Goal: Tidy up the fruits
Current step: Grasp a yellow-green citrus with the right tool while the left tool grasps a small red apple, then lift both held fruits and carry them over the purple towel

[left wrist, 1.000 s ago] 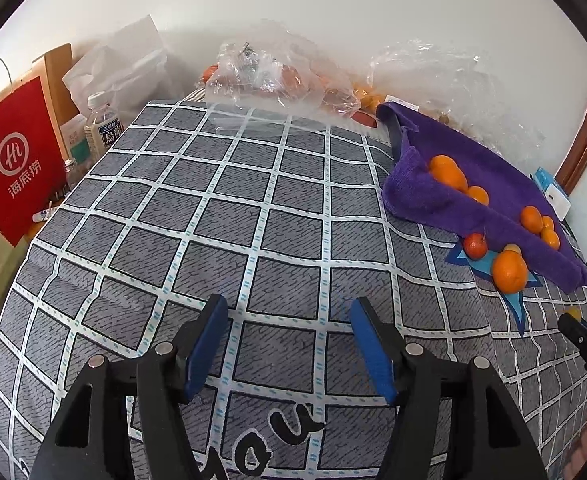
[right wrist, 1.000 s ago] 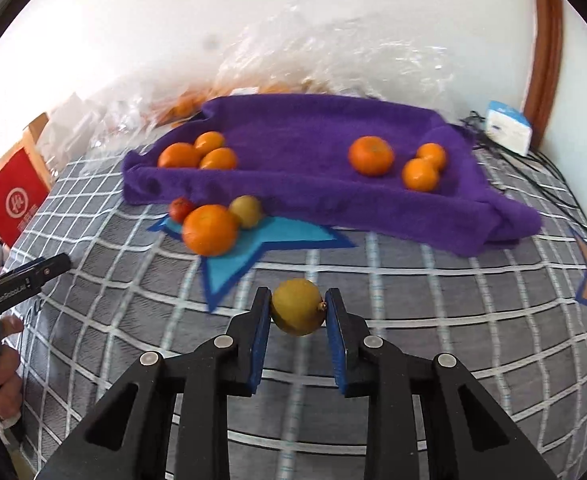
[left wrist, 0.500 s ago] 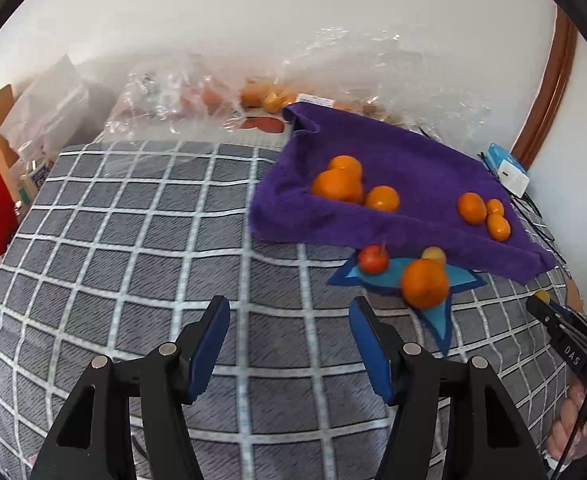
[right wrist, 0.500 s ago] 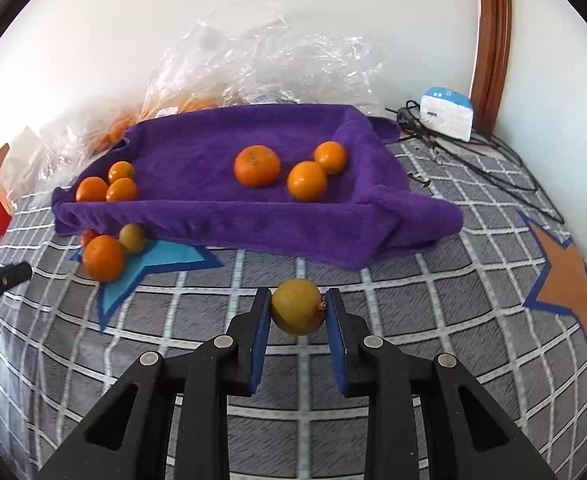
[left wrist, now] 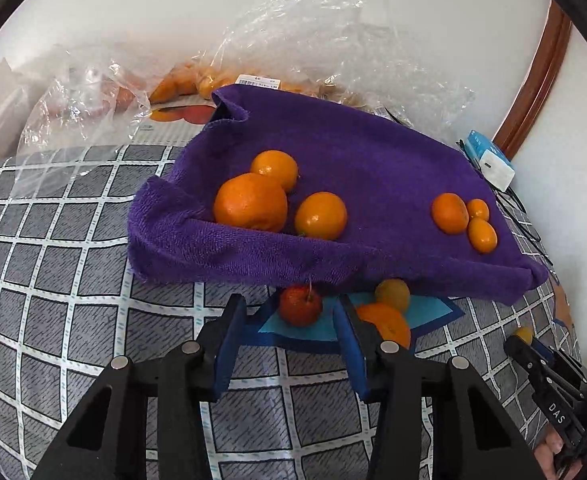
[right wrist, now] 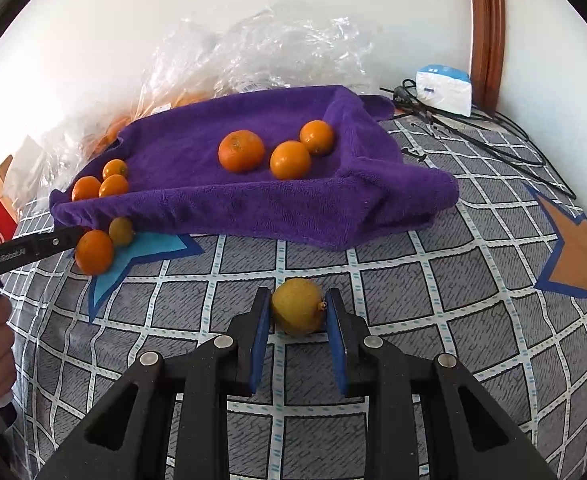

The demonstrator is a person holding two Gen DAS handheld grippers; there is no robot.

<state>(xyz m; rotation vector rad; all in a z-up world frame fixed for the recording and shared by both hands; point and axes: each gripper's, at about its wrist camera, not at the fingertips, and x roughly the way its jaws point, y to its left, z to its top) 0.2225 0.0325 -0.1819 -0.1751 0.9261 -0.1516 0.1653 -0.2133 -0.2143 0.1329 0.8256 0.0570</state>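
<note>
Both views are bright with soft daylight. The white wall [right wrist: 93, 40] blows out at the left of the right wrist view, washing over the crinkled clear plastic bags [right wrist: 277, 48], which carry small glints. Shadows are faint and short. Fisheye distortion bends the grey checked bedcover [left wrist: 53, 280] lines and leaves black corners. Focus is fair, softer toward the edges.

White plain wall [right wrist: 133, 20] seen behind; brown wooden trim [right wrist: 487, 32] runs up it at right. Surface covered by grey checked sheet [right wrist: 413, 288] with blue and orange star prints. Scene brightly lit, glare washed out along the wall's left part.
</note>
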